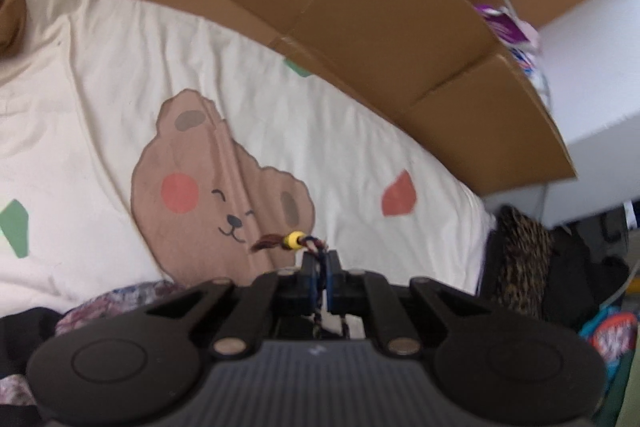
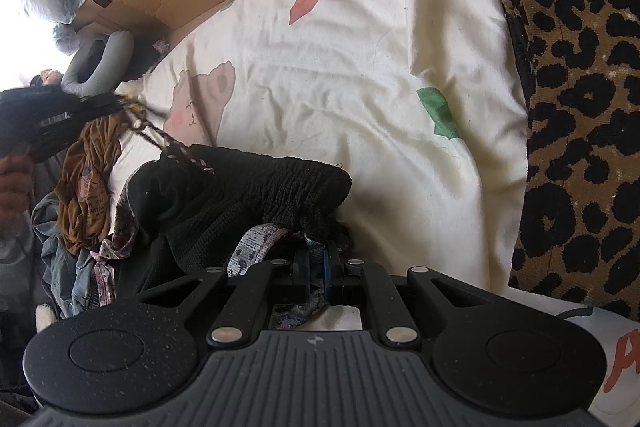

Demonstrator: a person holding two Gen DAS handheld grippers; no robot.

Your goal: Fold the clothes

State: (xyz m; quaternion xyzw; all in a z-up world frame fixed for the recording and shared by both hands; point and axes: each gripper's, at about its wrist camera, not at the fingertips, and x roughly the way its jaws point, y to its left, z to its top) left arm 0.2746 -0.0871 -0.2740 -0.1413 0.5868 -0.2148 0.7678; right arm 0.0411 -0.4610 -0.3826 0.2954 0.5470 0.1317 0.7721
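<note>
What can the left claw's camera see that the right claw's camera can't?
Only the left view shows the yellow bead on the cord's frayed end, pinched in the left claw, and the bear's whole smiling face.

Only the right view shows the black knit garment, the leopard-print cushion, the clothes pile and the right claw, shut on patterned fabric.

Both show the cream sheet with its bear print and the cardboard behind it.
</note>
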